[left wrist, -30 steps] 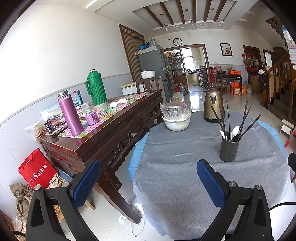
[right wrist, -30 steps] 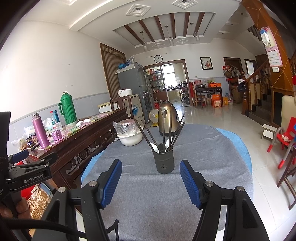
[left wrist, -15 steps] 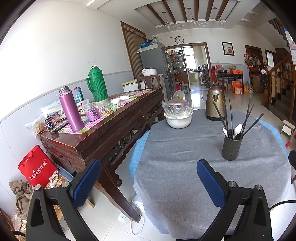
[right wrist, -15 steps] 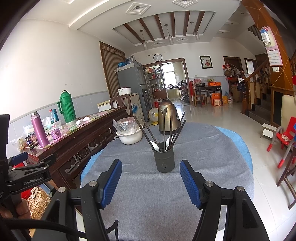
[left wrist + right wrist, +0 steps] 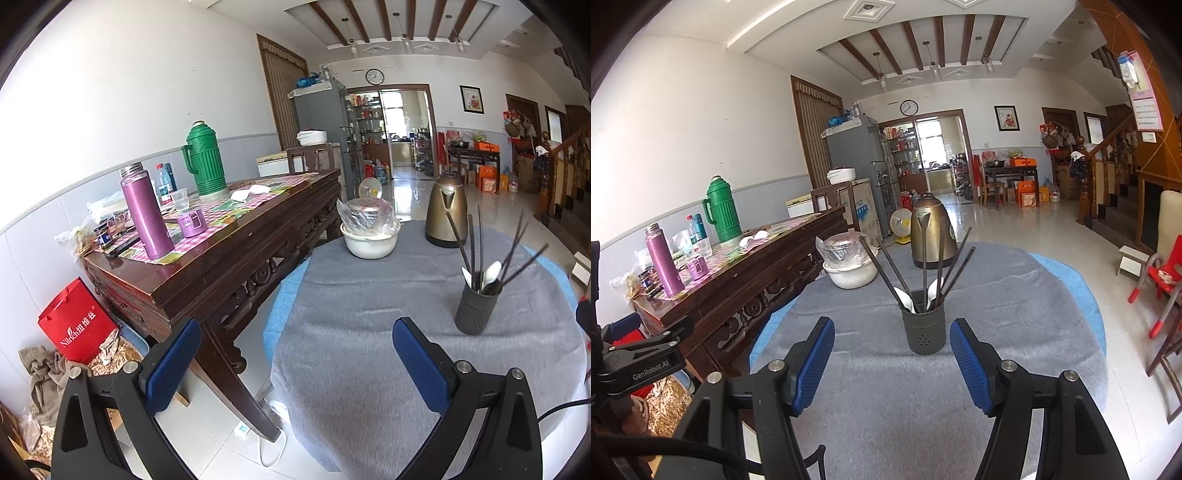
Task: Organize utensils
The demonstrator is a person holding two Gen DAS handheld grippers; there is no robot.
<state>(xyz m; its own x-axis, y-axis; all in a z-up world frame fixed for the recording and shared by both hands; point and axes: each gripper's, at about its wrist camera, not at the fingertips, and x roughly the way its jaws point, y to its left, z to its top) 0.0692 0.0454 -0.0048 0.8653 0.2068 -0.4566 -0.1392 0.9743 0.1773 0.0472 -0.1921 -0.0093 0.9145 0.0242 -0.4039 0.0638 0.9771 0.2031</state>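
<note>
A dark grey utensil holder [image 5: 926, 332] stands on the round table's grey cloth [image 5: 923, 398]; it holds several black chopsticks [image 5: 925, 266] and white spoons [image 5: 904, 298]. It also shows in the left wrist view [image 5: 476, 308]. My right gripper [image 5: 892, 365] is open and empty, just short of the holder, which sits between and beyond its blue pads. My left gripper [image 5: 295, 362] is open and empty at the table's near left edge, left of the holder.
A white bowl with a bagged lid [image 5: 369, 236] and a brass kettle [image 5: 445, 212] stand at the table's far side. A dark wooden sideboard [image 5: 221, 266] with a purple flask [image 5: 146, 214] and green thermos [image 5: 203, 162] stands to the left. Red chairs [image 5: 1160, 280] stand right.
Both grippers have drifted slightly; the holder sits a little lower and nearer in both views. Both stay open and empty.
</note>
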